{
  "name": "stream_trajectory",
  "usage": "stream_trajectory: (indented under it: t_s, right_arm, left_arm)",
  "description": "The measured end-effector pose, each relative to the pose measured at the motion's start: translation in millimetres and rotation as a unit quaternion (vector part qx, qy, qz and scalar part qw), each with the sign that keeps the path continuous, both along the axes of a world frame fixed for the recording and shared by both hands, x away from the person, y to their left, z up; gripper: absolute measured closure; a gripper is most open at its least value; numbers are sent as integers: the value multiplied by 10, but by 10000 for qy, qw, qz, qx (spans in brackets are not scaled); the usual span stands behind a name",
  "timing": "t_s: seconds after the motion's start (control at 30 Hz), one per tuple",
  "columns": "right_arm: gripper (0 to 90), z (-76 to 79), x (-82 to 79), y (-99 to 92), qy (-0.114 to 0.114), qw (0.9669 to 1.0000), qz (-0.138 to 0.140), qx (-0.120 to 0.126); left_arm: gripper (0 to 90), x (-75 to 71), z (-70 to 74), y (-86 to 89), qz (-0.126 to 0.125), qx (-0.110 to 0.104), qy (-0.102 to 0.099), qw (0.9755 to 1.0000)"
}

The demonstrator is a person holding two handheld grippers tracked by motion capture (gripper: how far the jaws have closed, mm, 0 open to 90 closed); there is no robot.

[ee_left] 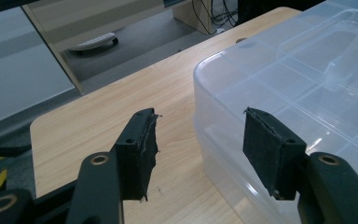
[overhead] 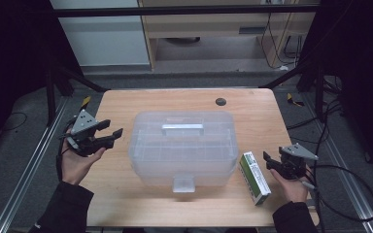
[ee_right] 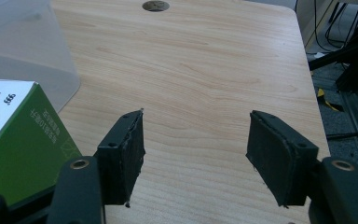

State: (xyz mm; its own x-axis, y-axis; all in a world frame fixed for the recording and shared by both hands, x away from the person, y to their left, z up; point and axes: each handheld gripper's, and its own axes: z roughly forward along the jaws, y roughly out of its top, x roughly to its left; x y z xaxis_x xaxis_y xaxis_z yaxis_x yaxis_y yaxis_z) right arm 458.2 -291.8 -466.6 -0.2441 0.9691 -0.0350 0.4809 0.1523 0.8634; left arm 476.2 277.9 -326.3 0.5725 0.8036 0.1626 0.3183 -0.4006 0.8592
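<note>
High view: clear plastic storage box (overhead: 183, 148), lid shut, centre of wooden worktop (overhead: 126, 104), long axis left to right, front latch toward person. Left gripper (overhead: 108, 134) just left of box, jaws wide, empty. Green-white carton (overhead: 254, 177) right of box, long axis near to far, slightly angled. Right gripper (overhead: 270, 161) beside carton, jaws wide, empty.

Left gripper view: jaws wide apart, aimed at box (ee_left: 289, 88) corner.

Right gripper view: jaws wide over bare worktop, carton (ee_right: 16, 135) at left.

Likely step: grasp carton. Advice: close across narrow width, mid-length.
</note>
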Motion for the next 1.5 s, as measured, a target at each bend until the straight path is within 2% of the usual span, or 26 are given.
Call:
stream_trajectory:
  t_s: [0.03,0.2,0.43,0.57,0.67,0.7,0.87,0.97,1.0,1.17,1.23,1.3,1.5]
  right_arm:
    - [365,-1,-3,-3,4,10000,0,-5]
    - [364,4,-8,-7,-15,10000,2,-12]
    - [364,-5,-2,-5,20,10000,9,-37]
    - [365,-8,-10,2,34,10000,18,-56]
    - [367,-11,-8,0,33,10000,10,-78]
    - [367,-11,-5,-1,36,9999,15,-101]
    - [370,-18,-17,2,18,10000,32,-88]
    - [372,-39,-7,4,59,9999,50,-131]
    - [372,-39,-7,4,59,9999,50,-131]
    - [373,-23,-9,4,7,9999,23,-144]
    - [373,-22,-10,3,5,9999,26,-135]
    - [372,-24,-7,-3,1,9999,15,-141]
    - [372,-27,3,1,25,9999,31,-153]
  left_arm:
    - [438,-2,31,-31,-35,77,-10,10000]
    - [446,-8,109,-100,-162,165,-49,9997]
    - [447,22,214,-230,-357,466,-88,9982]
    - [451,17,282,-332,-499,649,-135,9966]
    - [454,17,308,-388,-561,702,-162,9958]
    - [454,29,330,-430,-664,810,-210,9943]
    - [451,24,371,-530,-765,910,-193,9927]
    - [447,24,403,-637,-837,1139,-225,9897]
    - [445,24,403,-637,-837,1139,-225,9897]
    - [438,31,427,-806,-1015,1516,-314,9827]
    - [434,34,429,-829,-1027,1559,-323,9819]
    - [428,37,434,-875,-1061,1699,-355,9791]
    - [421,23,451,-943,-1140,1898,-433,9742]
